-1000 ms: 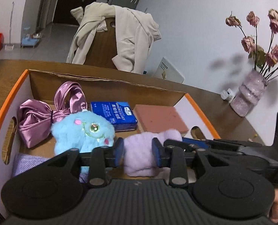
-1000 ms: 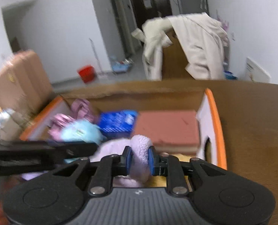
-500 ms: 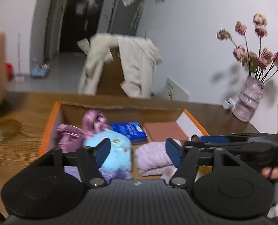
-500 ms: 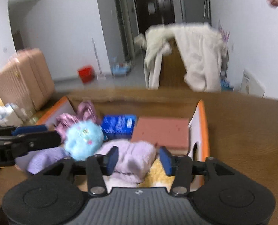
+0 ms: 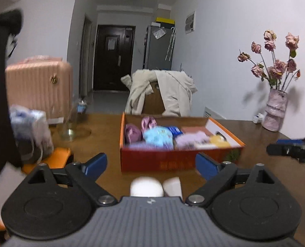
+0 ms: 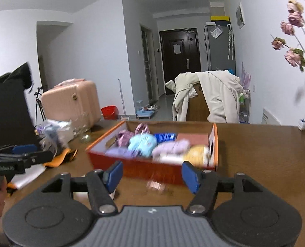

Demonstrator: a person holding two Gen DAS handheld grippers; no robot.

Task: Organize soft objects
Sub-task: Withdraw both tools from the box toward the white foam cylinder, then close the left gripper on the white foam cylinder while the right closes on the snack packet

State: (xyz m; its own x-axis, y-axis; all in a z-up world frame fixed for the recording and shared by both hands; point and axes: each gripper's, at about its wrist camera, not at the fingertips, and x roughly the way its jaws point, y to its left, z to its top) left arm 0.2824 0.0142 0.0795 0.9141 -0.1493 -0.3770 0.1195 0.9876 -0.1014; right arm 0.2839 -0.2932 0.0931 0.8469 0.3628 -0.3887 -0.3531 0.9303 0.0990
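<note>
Packing close to finished, both tools empty.

Left gripper (image 5: 151, 165) spread wide, holding nothing, low over the table (image 5: 105, 140); orange box (image 5: 179, 160) ahead, packed with pink satin bow (image 5: 133, 132), blue plush (image 5: 157, 136), lilac plush (image 5: 190, 140), yellow piece (image 5: 219, 140); right gripper (image 6: 152, 174) likewise apart and empty. Probably left: small white items (image 5: 146, 186) near the box front, too blurred to identify.

A lived-in flat: a wooden table (image 5: 103, 138) faces a hallway ending in a dark front door (image 5: 113, 57), a fridge (image 5: 158, 47) beside it. A coat (image 5: 173, 92) hangs over a chair, a pink suitcase (image 5: 39, 86) stands by, dried roses (image 5: 276, 61) in a vase (image 5: 275, 111).
</note>
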